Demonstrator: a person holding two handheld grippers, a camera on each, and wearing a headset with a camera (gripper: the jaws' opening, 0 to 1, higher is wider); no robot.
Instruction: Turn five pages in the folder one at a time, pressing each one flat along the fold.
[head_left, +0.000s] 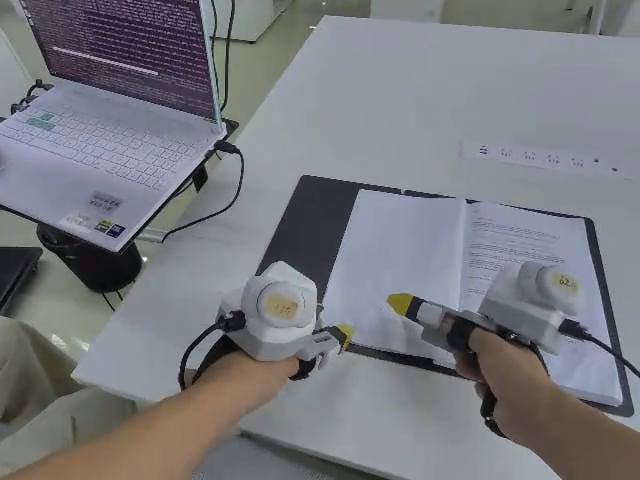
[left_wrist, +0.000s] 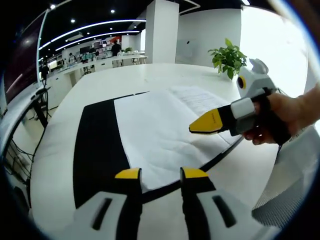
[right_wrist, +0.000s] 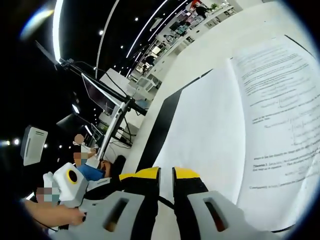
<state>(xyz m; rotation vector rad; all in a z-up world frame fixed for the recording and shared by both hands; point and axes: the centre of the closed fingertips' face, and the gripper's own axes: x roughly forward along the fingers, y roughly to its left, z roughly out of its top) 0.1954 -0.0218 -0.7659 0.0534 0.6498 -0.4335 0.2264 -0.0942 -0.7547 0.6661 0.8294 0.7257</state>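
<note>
My folder (head_left: 310, 230) lies open, a blank page (head_left: 400, 250) flat on its left; I judge turns remain, left tool (head_left: 343, 335) released, right tool (head_left: 400, 303) clenched empty.

The open black rectangular folder (head_left: 310, 225) lies on the white rectangular surface (head_left: 400, 90) close to its near edge, with the blank white paper page (head_left: 400, 250) on its left half and the printed white paper page (head_left: 520, 245) on its right half. The left hand-held gripper (head_left: 343, 333) is at the folder's near edge toward its left end, and the right hand-held gripper (head_left: 400, 303) is over the blank page's near part, just to its right. The slim white laptop (head_left: 90, 150) stands off the surface's left side, and the long white plastic power strip (head_left: 545, 157) lies behind the folder, toward the right.
</note>
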